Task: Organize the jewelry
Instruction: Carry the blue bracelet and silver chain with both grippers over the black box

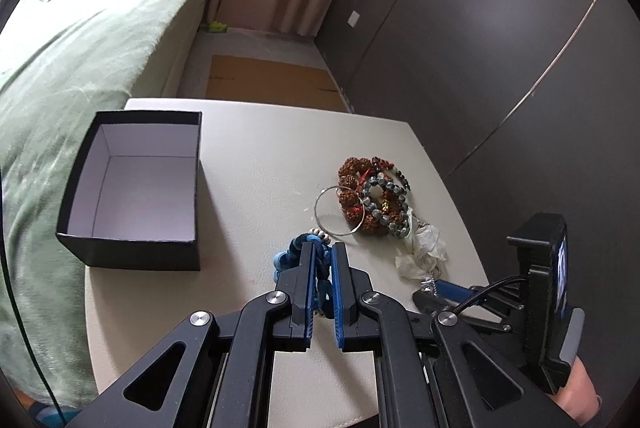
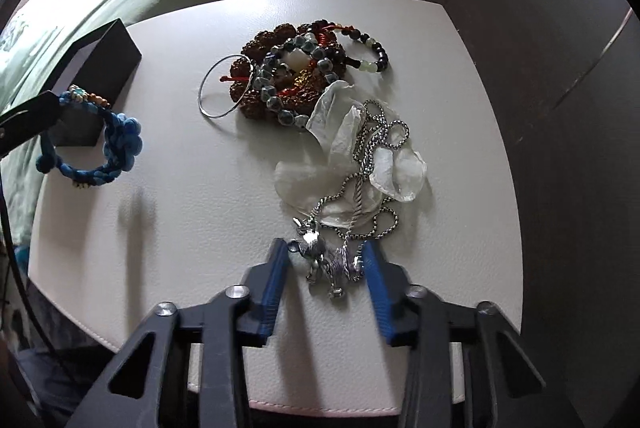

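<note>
My left gripper (image 1: 322, 248) is shut on a blue braided bracelet (image 1: 298, 256) and holds it above the table; the bracelet also shows in the right wrist view (image 2: 116, 143), hanging from the left gripper's finger. An open black box (image 1: 132, 187) with a white inside stands to the left. A pile of bead bracelets (image 1: 374, 199) and a thin silver bangle (image 1: 340, 211) lie to the right. My right gripper (image 2: 326, 260) is open, its fingers either side of a silver pendant (image 2: 324, 260) on a silver chain (image 2: 372, 163).
A crumpled clear plastic bag (image 2: 360, 155) lies under the chain. The white table (image 2: 180, 228) has rounded edges. A green-covered bed (image 1: 80, 47) runs along the left, a dark wardrobe (image 1: 500, 27) on the right.
</note>
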### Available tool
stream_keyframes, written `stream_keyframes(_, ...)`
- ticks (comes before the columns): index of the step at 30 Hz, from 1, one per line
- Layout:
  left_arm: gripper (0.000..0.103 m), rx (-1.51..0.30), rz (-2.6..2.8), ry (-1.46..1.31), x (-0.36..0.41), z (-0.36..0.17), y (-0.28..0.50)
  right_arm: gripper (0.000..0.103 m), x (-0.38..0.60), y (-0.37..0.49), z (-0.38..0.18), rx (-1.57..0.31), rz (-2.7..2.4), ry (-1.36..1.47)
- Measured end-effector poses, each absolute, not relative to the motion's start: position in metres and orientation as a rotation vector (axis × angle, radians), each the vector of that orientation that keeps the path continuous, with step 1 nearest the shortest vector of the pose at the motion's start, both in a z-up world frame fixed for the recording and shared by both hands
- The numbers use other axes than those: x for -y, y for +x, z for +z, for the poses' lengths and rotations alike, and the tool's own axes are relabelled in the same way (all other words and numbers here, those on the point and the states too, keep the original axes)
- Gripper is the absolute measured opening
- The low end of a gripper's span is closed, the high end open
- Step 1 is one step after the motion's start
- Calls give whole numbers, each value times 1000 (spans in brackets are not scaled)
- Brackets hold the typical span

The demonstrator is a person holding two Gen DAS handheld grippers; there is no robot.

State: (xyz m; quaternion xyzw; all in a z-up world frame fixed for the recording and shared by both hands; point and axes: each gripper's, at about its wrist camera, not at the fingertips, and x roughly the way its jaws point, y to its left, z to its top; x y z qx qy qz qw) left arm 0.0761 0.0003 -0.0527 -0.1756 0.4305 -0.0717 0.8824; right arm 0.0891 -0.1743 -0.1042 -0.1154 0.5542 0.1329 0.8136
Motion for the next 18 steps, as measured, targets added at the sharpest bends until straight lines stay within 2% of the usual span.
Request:
stream_keyframes(1, 7, -894, -145, -364, -1, -52, 76, 16, 176, 88, -103, -1184, 293, -226)
stream_keyframes(7, 7, -886, -133, -373, -3, -48, 71, 15, 177, 83, -94, -1160, 384, -118)
stream_keyframes(18, 7, -789, -108, -459, -26, -24, 53, 15, 185, 75, -43, -1033, 493, 162)
